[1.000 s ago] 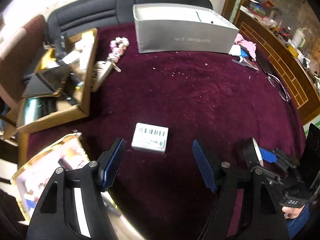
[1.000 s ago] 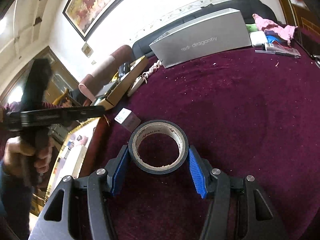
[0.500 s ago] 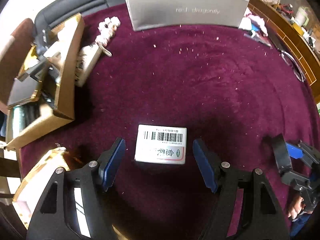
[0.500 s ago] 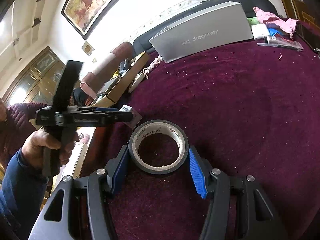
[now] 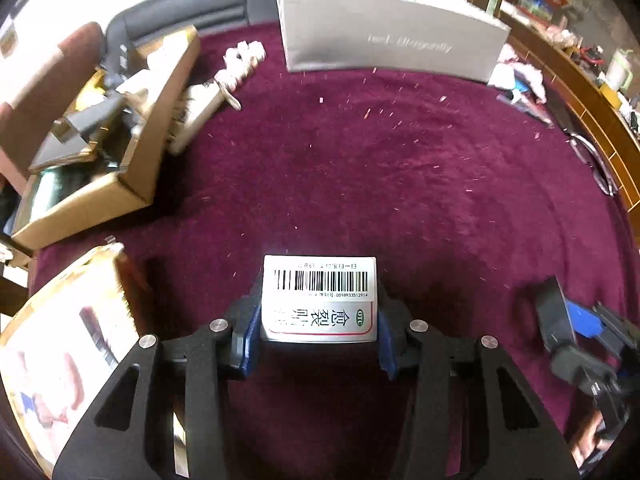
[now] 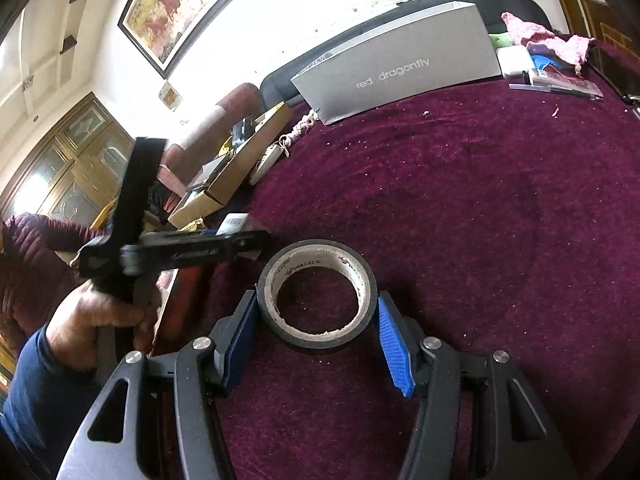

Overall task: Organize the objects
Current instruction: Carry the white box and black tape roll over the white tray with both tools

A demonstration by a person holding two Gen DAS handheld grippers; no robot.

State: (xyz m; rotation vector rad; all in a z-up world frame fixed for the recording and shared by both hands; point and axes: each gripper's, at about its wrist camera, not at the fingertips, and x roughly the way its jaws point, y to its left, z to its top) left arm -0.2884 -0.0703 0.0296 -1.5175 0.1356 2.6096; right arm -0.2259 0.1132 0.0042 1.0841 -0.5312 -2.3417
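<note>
While the left gripper [image 5: 318, 330] has just been closing, its blue pads now press on both sides of the small white box [image 5: 319, 300], which carries a barcode label and lies on the maroon tabletop [image 5: 400, 184]. Just to the right of that box, low on the same cloth, the right gripper [image 6: 316, 330] brackets a roll of black tape [image 6: 317, 292] lying flat; its jaws stand apart, the left pad at the roll's rim, the right pad just beside it, so whether it grips the roll I cannot tell. A hand [image 6: 96, 320] in a dark blue sleeve holds the left gripper's handle. Left of the white box, at the tabletop's edge, lies a glossy printed box [image 5: 60, 344]. Farther back on that left side sits an open cardboard box [image 5: 116, 136] full of mixed items, with a string of pale beads [image 5: 240, 64] beside it. Farthest beyond the white box stands a long grey box [image 5: 384, 44].
</note>
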